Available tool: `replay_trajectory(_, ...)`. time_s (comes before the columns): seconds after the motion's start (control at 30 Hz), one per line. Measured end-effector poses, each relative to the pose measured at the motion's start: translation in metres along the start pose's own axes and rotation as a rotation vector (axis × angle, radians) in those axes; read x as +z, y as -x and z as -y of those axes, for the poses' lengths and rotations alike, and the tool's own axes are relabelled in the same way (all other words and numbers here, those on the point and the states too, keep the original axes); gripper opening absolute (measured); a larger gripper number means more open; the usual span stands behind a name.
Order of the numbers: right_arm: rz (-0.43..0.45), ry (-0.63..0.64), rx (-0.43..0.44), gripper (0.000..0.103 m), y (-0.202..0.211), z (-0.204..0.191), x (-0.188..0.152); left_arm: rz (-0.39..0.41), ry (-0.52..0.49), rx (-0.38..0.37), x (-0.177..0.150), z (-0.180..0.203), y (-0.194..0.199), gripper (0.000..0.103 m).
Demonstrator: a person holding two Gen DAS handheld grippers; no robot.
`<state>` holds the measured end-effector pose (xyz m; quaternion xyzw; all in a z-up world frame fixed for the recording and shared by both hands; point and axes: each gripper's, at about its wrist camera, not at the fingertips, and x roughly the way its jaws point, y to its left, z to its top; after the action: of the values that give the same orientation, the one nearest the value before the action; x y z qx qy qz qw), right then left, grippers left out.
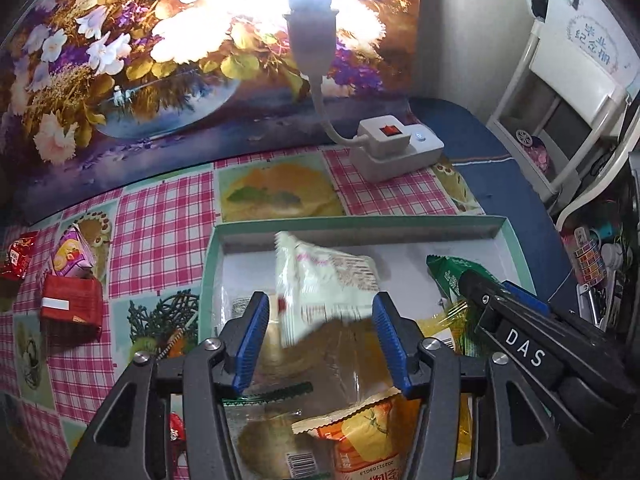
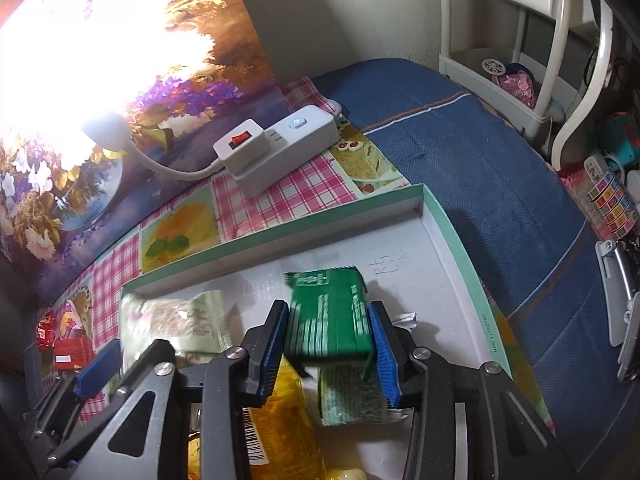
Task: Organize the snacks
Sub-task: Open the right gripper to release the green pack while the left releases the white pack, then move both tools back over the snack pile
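A shallow teal-rimmed box [image 1: 360, 222] [image 2: 280, 232] with a white floor lies on the checked tablecloth. My left gripper [image 1: 320, 300] hovers over it with its jaws apart. A blurred white snack packet [image 1: 320, 276] [image 2: 172, 320] sits between the blue pads, with a gap on its left side. My right gripper [image 2: 327, 308] [image 1: 492, 284] is shut on a green snack packet [image 2: 328, 320] [image 1: 448, 276], just above the box floor on the right. Underneath lie an orange packet [image 1: 360, 440], a yellow packet [image 2: 280, 420] and a green-and-white packet [image 2: 352, 396].
Left of the box, a red packet [image 1: 72, 308], a purple packet [image 1: 72, 256] and a red candy [image 1: 18, 256] lie on the cloth. A power strip [image 1: 396, 148] [image 2: 276, 148] with a glaring gooseneck lamp [image 1: 310, 20] stands behind the box. To the right are blue fabric [image 2: 480, 160] and a white shelf [image 2: 540, 60].
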<state>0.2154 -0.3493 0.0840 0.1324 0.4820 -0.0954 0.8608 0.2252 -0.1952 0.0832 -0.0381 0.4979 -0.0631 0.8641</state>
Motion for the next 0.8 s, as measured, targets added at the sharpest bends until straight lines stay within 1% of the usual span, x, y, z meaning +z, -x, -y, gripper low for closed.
replay_trajectory(0.03, 0.000, 0.001, 0.000, 0.044, 0.001, -0.001, 0.000, 0.002, 0.003, 0.002, 0.001, -0.002, 0.002, 0.062)
replay_trajectory(0.17, -0.005, 0.003, 0.001, 0.045, 0.002, -0.001, 0.000, 0.008, 0.029, 0.011, 0.004, -0.014, 0.012, 0.063)
replay_trajectory(0.2, -0.006, 0.006, -0.002, 0.049, 0.002, -0.002, 0.000, 0.008, 0.042, 0.013, 0.005, -0.019, 0.014, 0.064)
replay_trajectory(0.23, -0.008, 0.010, -0.006, 0.054, 0.003, -0.002, 0.000, 0.007, 0.056, 0.017, 0.006, -0.023, 0.015, 0.070)
replay_trajectory(0.27, -0.009, 0.014, -0.010, 0.071, 0.003, -0.003, 0.000, 0.006, 0.066, 0.021, 0.006, -0.027, 0.016, 0.078)
replay_trajectory(0.3, -0.007, 0.020, -0.013, 0.082, 0.004, -0.005, 0.000, 0.005, 0.081, 0.031, 0.006, -0.032, 0.017, 0.081)
replay_trajectory(0.4, -0.009, 0.036, -0.008, 0.085, 0.004, -0.008, -0.001, -0.011, 0.114, 0.076, 0.005, -0.049, 0.017, 0.084)
replay_trajectory(0.43, -0.013, 0.042, -0.013, 0.086, 0.004, -0.010, -0.002, -0.015, 0.126, 0.093, 0.004, -0.055, 0.017, 0.089)
replay_trajectory(0.47, -0.015, 0.047, -0.015, 0.089, 0.004, -0.011, -0.003, -0.017, 0.138, 0.109, 0.004, -0.061, 0.018, 0.092)
replay_trajectory(0.6, -0.016, 0.072, -0.016, 0.101, 0.006, -0.018, -0.007, -0.016, 0.174, 0.173, 0.001, -0.083, 0.023, 0.094)
replay_trajectory(0.63, -0.015, 0.077, -0.014, 0.102, 0.007, -0.020, -0.007, -0.016, 0.178, 0.184, 0.001, -0.086, 0.024, 0.097)
replay_trajectory(0.67, -0.013, 0.082, -0.013, 0.103, 0.009, -0.021, -0.008, -0.016, 0.185, 0.201, 0.000, -0.091, 0.027, 0.100)
replay_trajectory(0.73, -0.004, 0.097, -0.017, 0.103, 0.013, -0.026, -0.010, -0.009, 0.199, 0.235, -0.003, -0.102, 0.034, 0.100)
replay_trajectory(0.8, -0.001, 0.110, -0.022, 0.103, 0.017, -0.030, -0.012, 0.000, 0.215, 0.254, -0.004, -0.113, 0.042, 0.100)
